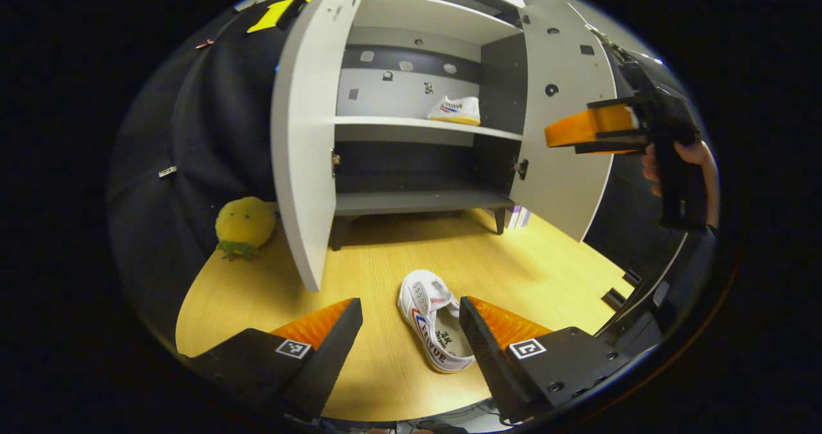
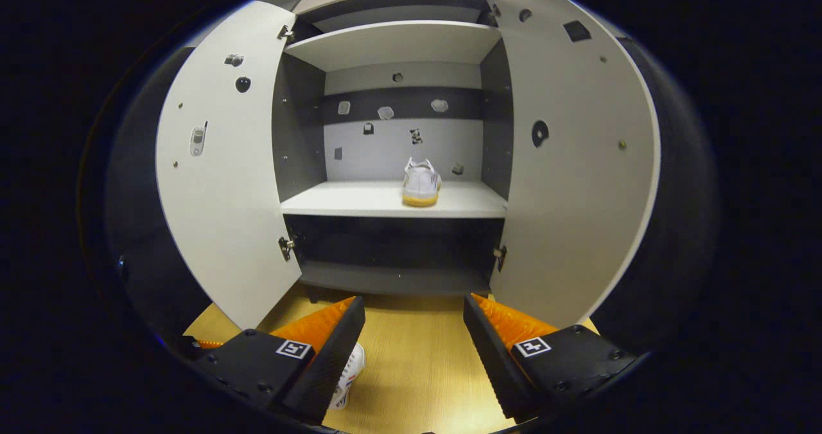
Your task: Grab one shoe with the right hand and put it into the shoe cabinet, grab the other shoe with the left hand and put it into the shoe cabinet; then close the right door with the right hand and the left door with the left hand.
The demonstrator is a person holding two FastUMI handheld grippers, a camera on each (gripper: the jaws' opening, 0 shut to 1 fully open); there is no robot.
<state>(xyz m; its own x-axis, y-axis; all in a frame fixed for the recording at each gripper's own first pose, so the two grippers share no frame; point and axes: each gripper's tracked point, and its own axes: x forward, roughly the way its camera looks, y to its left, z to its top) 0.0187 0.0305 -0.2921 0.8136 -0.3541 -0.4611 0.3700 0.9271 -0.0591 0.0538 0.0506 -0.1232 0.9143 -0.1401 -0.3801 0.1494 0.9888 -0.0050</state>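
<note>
the shoe cabinet (image 2: 392, 199) is a boxy unit of smooth matte grey board on short legs, with flat shelves and a back panel dotted with small holes and fittings. both doors stand swung wide: the left door (image 2: 225, 164) and the right door (image 2: 578, 164) are plain slabs with rounded corners, metal hinges at their inner edges. on the middle shelf sits one white canvas sneaker (image 2: 421, 182) with a yellowish rubber sole (upright, toward the right half of the shelf). the other white sneaker (image 1: 433, 321) lies on the pale wood-grain table (image 1: 385, 260) in front of the cabinet, its laces and coloured side stripes showing.

in the left gripper view, the left gripper (image 1: 411, 331) hangs low over the table with its ridged fingers spread apart; the table sneaker lies between them, just beside the right-hand finger, not gripped. farther off at the right, a hand (image 1: 697, 164) holds the right gripper (image 1: 581, 129) level near the right door, pointing toward the cabinet. in the right gripper view, its own fingers are apart and hold nothing. a round yellow plush toy (image 1: 245, 225) with a green base rests on the table beside the left door.
</note>
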